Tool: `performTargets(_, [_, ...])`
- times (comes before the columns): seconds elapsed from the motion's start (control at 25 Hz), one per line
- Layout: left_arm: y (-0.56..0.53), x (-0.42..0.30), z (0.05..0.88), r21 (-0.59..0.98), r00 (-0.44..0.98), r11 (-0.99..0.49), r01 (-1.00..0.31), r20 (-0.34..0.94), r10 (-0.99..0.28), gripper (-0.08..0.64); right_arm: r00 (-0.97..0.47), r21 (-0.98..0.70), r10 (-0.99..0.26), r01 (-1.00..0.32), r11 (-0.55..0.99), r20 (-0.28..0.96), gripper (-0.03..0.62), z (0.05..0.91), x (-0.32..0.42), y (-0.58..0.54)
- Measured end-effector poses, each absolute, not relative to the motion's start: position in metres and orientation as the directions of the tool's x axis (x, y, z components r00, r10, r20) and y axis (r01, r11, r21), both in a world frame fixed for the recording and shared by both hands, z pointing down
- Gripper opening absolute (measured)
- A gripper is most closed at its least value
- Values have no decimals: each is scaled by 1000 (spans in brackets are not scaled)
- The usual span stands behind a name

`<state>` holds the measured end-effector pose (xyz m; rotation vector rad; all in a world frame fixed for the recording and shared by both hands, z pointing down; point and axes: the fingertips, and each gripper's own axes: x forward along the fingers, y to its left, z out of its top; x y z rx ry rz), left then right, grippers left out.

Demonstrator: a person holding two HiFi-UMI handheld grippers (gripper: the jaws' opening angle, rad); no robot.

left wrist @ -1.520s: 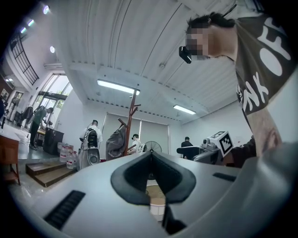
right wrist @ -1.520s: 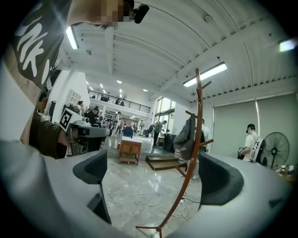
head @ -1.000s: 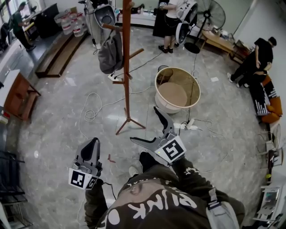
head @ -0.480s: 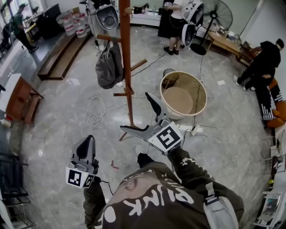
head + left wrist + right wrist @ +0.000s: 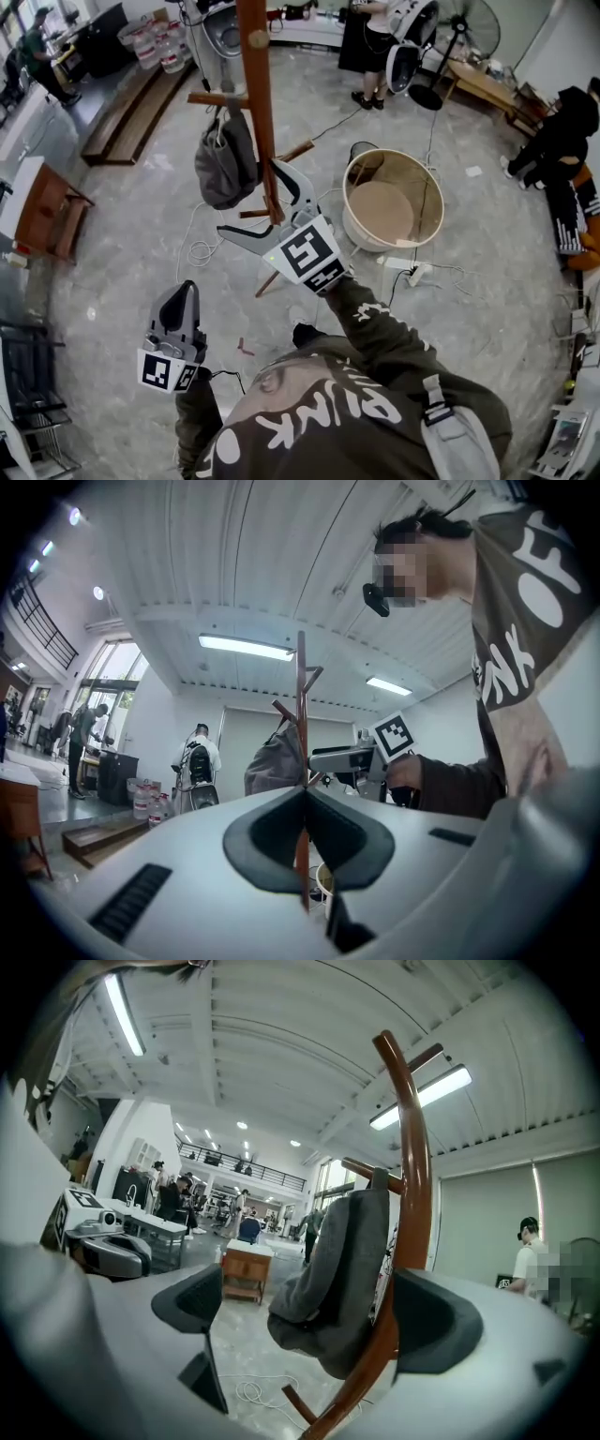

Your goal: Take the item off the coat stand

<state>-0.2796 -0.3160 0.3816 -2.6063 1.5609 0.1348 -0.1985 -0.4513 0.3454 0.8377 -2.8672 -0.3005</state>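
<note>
A grey bag (image 5: 223,159) hangs from a peg on the brown wooden coat stand (image 5: 258,103), close against its pole. Your right claw (image 5: 255,202) is up at the bag, jaws wide apart and closing. In the right gripper view the bag and the pole sit between the jaws, and the pads seem not to touch either, though the angle makes that hard to judge. Your left claw (image 5: 181,298) is low near your body, jaws pressed together. A round tub (image 5: 356,225) stands on the floor near the stand, to its right.
</note>
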Motion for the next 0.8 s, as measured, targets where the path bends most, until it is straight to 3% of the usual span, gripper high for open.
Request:
performTargets(0.24, [-330, -283, 386, -35, 465, -464, -885, -112, -878, 5, -789, 254, -608, -571, 781, 95, 508, 352, -215, -478])
performTargets(0.56, [-335, -286, 393, -29, 458, -458, -888, -96, -883, 5, -715, 275, -695, -656, 703, 75, 393, 358, -224, -506])
performTargets(0.72, [-337, -289, 392, -28, 450, -449, -893, -102, -887, 5, -671, 314, -738, -687, 655, 70, 275, 356, -223, -519])
performTargets(0.8, [-337, -290, 392, -27, 447, -447, -894, -100, -889, 5, -650, 324, -757, -704, 632, 62, 157, 353, -218, -525])
